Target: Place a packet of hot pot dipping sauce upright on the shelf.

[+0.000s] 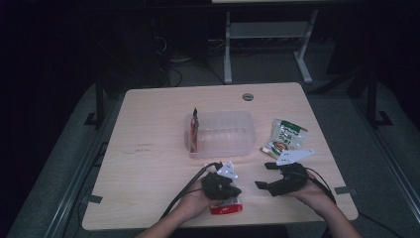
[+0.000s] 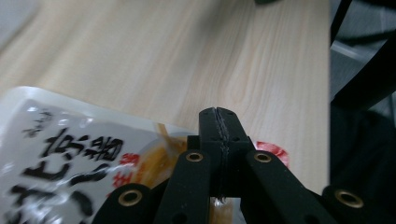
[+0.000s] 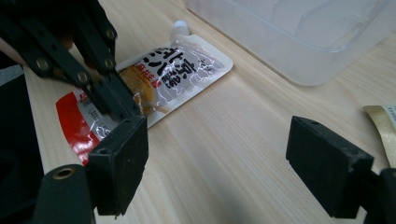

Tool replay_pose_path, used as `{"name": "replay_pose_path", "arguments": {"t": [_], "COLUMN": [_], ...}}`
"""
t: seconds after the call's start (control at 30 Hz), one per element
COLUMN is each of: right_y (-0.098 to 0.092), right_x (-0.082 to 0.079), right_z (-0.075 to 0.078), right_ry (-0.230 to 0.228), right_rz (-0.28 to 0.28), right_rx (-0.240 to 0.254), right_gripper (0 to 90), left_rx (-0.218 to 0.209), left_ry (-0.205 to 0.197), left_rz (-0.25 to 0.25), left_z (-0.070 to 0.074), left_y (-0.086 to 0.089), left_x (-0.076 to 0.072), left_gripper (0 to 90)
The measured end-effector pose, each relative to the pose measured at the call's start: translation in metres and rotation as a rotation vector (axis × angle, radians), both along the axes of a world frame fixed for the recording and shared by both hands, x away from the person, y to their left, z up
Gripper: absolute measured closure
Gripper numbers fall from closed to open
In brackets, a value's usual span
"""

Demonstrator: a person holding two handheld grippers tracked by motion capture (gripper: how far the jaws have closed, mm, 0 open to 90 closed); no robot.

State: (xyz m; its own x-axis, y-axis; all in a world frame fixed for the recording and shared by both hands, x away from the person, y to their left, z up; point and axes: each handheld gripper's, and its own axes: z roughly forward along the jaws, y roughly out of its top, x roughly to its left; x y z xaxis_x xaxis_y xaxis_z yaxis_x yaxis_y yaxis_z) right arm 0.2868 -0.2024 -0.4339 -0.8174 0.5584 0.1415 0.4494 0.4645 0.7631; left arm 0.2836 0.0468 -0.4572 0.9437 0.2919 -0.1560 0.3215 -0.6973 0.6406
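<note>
A flat sauce pouch, white with black characters, a yellow picture and a red end, lies near the table's front edge. My left gripper comes down on it from above. Its jaws are pressed together on the pouch, which spreads out on both sides of them. To the right, my right gripper hovers low over bare wood. It stands open with nothing between its pads, and it faces the pouch and the left gripper.
A clear plastic container stands mid-table with a red packet upright against its left wall. A green and white packet lies to its right. The table's front edge runs just behind the pouch.
</note>
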Motion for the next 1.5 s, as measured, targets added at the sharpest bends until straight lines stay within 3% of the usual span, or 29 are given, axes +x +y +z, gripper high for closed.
{"name": "replay_pose_path", "arguments": {"t": [0.23,0.9,1.23,1.5], "right_y": [-0.003,0.0,0.0,0.0], "right_x": [-0.001,0.002,0.003,0.003], "right_z": [0.0,-0.004,-0.005,-0.006], "right_ry": [0.001,0.006,0.012,0.009], "right_rz": [-0.012,-0.013,-0.016,-0.01], "right_rx": [0.001,-0.013,-0.017,-0.021], "right_gripper": [20.5,20.5,20.5,20.5], "left_rx": [0.024,0.056,0.067,0.073], "left_ry": [-0.007,0.059,0.062,0.021], "left_rz": [0.012,0.044,0.101,0.077], "left_z": [-0.001,0.002,0.004,0.011], "left_y": [0.007,0.053,0.084,0.08], "left_x": [-0.003,-0.009,-0.006,-0.007], "left_gripper": [89.9,89.9,89.9,89.8]}}
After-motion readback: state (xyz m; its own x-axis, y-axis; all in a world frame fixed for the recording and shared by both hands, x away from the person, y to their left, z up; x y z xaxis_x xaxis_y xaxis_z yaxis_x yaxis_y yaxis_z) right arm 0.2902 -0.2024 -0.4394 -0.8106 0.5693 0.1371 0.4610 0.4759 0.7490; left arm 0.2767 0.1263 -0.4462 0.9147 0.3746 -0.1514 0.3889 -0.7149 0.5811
